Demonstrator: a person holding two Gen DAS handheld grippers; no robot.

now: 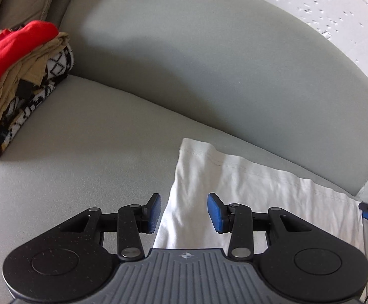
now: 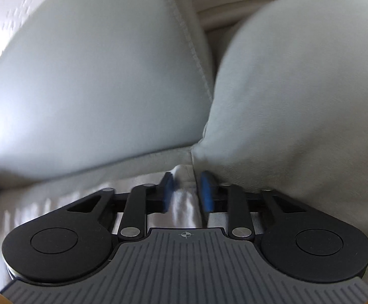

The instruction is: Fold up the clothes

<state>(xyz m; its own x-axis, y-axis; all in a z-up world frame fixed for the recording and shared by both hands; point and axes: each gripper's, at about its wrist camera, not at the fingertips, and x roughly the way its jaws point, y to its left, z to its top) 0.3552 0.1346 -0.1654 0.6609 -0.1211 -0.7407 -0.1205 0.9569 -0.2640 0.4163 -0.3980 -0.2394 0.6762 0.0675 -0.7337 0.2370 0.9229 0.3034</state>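
Lying flat on the pale grey sofa seat, the white garment runs its long axis from just ahead of the left gripper out to that gripper's right, its stitched hem following the foot of the backrest cushion. The garment's near left edge passes between the left gripper's blue pads. Those jaws stand apart, nothing pinched, one pad over bare seat and the other over white cloth. The left gripper tilts downward toward the seat.

At the far right of the left wrist view, the right gripper's blue tip sits at the garment's far end. In the blurred right wrist view, the right gripper also points downward, into the crease where two cushions meet the seat. White fabric bunches between its pads, which appear clamped on it.

Well to the left gripper's left, a stack of folded clothes sits on the seat against the backrest: red on top, tan beneath, black-and-white patterned knit at the bottom. Bare seat lies open between that stack and the garment.
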